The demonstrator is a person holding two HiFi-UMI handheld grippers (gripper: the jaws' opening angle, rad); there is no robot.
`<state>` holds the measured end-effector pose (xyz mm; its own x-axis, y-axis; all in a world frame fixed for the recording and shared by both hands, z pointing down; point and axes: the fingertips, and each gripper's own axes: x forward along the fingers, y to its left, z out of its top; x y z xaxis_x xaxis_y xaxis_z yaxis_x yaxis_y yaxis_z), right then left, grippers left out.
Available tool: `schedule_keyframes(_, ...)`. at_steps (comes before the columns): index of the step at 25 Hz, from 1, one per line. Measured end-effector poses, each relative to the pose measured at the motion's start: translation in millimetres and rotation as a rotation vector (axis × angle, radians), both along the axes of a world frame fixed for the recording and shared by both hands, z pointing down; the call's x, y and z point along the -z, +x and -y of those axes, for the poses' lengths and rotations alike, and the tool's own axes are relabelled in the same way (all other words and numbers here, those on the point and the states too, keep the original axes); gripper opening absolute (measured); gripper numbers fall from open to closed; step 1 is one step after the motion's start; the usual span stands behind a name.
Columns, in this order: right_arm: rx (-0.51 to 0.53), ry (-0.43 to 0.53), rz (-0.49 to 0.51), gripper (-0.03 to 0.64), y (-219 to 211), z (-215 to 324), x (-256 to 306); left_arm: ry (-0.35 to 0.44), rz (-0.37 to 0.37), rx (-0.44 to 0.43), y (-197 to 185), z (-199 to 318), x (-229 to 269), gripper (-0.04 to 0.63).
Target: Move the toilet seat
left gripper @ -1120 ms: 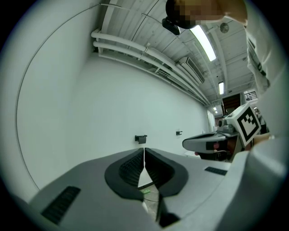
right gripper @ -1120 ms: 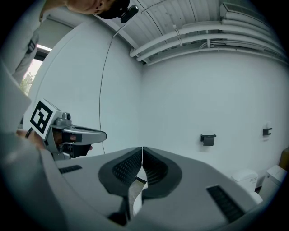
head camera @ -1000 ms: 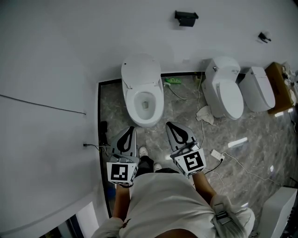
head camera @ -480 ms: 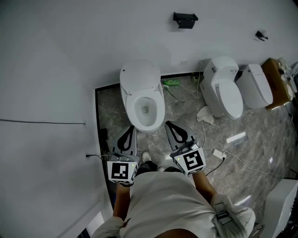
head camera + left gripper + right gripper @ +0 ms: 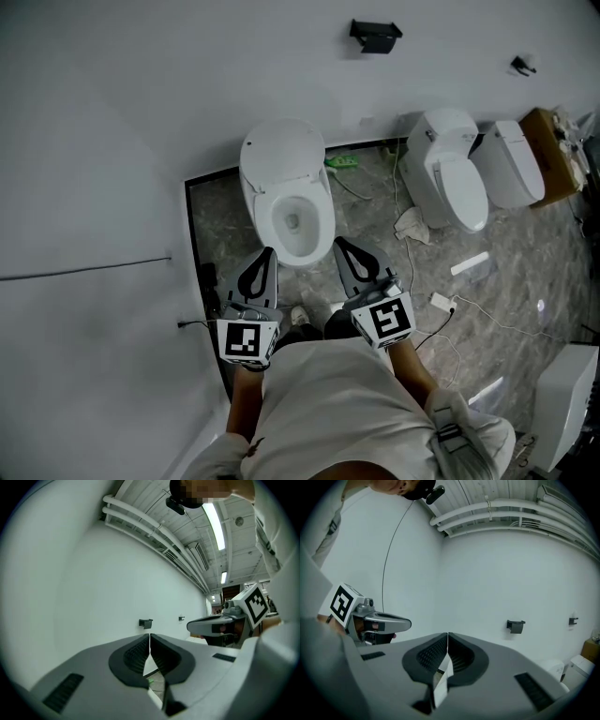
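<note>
Grey marbled floor [image 5: 525,244], white walls [image 5: 94,141], toilet [image 5: 286,192] lid up

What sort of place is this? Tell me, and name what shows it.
Probably a test or showroom space, not a home bathroom: an open toilet, a second toilet and a third toilet line one white wall, with loose cables on the floor.

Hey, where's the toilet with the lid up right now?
In the head view the open toilet stands at centre against the white wall, just ahead of the left gripper and right gripper; two closed toilets sit to its right.
</note>
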<state>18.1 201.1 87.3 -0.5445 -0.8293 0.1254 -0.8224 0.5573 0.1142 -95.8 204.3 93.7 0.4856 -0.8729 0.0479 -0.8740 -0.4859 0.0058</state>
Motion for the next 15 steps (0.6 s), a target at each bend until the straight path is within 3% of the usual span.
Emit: schedule_keyframes(15, -0.046, -0.046, -0.018, 0.021, -5, 29, -23, -0.031, -0.015, -0.027, -10, 32, -23, 0.025)
